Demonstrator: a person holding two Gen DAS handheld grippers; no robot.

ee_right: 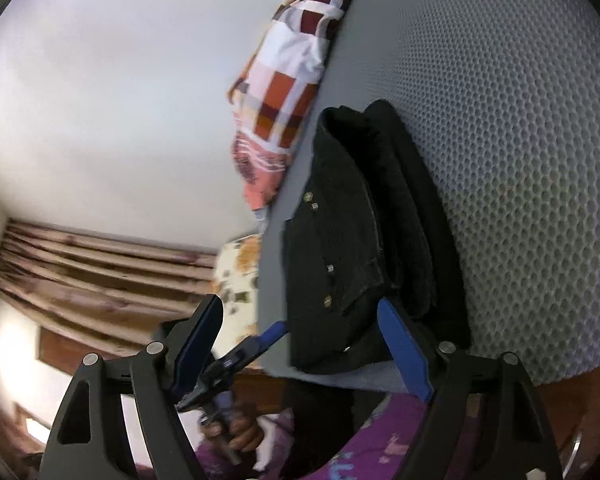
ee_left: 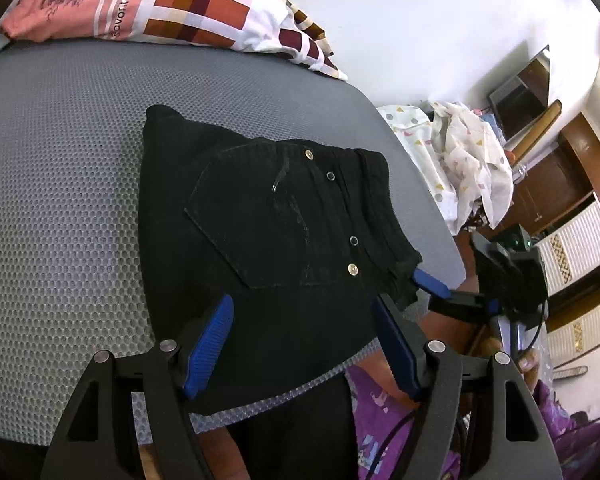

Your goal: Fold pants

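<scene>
Pants (ee_left: pixel 268 216) lying folded, frame centre, on grey worktop (ee_left: pixel 60 184); both grippers' fingers spread, pinching nothing; prob. final smoothing next.

Left gripper (ee_left: pixel 302 344) angling downward with jaws standing apart, right gripper (ee_right: pixel 300 344) reaching nearly level with jaws apart, a hand (ee_right: pixel 236 436) gripping the left handle.

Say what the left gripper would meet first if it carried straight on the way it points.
Most likely the folded black pants on the grey mat: the left gripper, jaws open, points down at them. Depth is hard to judge.
</scene>
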